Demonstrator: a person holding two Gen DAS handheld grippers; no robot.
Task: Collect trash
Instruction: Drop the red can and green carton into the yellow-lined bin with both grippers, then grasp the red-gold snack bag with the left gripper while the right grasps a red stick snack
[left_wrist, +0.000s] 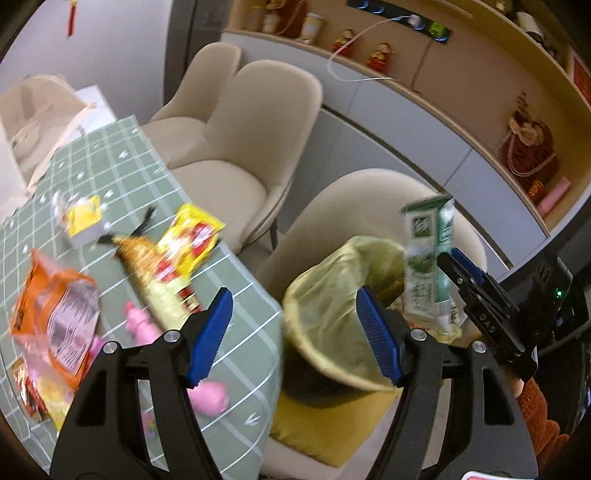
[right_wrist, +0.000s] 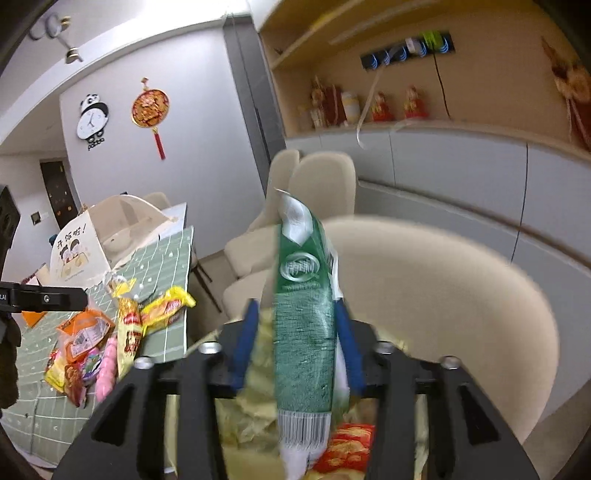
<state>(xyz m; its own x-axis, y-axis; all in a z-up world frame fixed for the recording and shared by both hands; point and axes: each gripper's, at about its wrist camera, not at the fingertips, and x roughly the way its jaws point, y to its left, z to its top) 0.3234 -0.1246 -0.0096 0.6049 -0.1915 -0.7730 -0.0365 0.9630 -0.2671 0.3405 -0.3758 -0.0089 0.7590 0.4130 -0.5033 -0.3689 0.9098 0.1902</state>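
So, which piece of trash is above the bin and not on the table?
The green milk carton, upright between the right tool's fingers above the bin. The other wrappers lie on the table.

Left gripper: black skeletal arms with triangular cut-outs, silver screws at the joints, blue ribbed pads on the fingers. Right gripper has the same build, black frame, round silver screws, narrow blue pads. From the left wrist view its black body shows white lettering and a small green light. A fuzzy rust-brown sleeve sits behind it.
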